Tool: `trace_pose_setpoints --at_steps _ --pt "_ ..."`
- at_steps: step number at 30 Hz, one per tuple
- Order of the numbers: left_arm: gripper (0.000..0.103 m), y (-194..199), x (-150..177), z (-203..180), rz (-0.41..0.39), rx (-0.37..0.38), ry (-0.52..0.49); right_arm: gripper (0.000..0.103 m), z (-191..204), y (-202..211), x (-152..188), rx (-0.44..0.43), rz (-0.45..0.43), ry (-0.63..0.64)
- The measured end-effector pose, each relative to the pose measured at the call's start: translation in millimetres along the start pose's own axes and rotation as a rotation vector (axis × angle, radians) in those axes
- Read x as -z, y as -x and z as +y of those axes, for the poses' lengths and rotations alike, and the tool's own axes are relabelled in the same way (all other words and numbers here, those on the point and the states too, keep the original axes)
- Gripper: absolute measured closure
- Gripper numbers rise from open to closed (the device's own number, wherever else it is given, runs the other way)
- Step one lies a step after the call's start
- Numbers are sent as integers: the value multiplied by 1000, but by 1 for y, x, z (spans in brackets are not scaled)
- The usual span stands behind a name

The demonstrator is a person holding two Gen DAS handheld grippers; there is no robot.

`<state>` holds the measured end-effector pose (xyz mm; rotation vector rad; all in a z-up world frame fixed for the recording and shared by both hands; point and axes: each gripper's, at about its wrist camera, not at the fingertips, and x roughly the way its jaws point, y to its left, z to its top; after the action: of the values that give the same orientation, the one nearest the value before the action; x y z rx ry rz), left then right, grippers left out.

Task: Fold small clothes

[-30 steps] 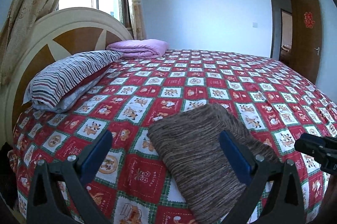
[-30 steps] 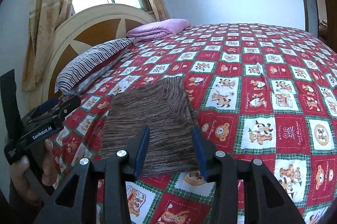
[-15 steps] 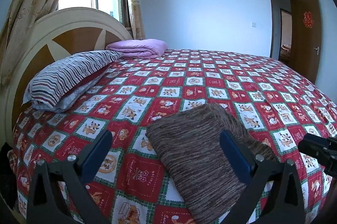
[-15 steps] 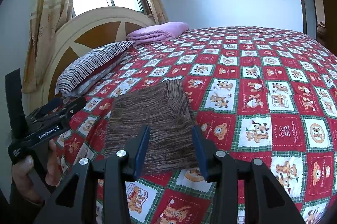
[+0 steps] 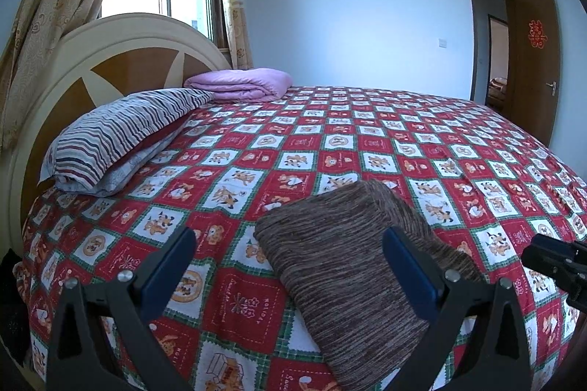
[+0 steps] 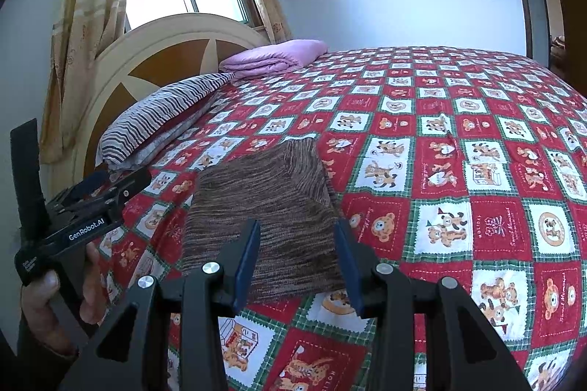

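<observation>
A brown striped knit garment (image 5: 345, 255) lies folded flat near the front edge of the bed; it also shows in the right wrist view (image 6: 271, 203). My left gripper (image 5: 290, 266) is wide open and empty, held above the bed with its right finger over the garment. My right gripper (image 6: 297, 259) is partly open and empty, its fingers just in front of the garment's near edge, not touching it. The right gripper shows at the right edge of the left wrist view (image 5: 554, 262), and the hand-held left gripper shows in the right wrist view (image 6: 84, 207).
The bed has a red, white and green bear-pattern cover (image 5: 367, 148). A striped pillow (image 5: 124, 134) and a folded pink blanket (image 5: 238, 84) lie by the round headboard (image 5: 121, 57). A window with curtains is behind it. An open brown door (image 5: 532, 60) is at right.
Both grippers have drawn back and risen slightly from the garment. The garment has not moved.
</observation>
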<state>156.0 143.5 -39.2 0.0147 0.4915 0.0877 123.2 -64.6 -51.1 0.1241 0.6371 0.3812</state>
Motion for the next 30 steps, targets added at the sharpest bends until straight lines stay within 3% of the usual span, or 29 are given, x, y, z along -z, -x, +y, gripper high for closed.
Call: trace_pose_setpoints --at_steps 30 --pt "0 4 1 -3 -4 -1 -3 60 -1 3 -1 7 -13 -4"
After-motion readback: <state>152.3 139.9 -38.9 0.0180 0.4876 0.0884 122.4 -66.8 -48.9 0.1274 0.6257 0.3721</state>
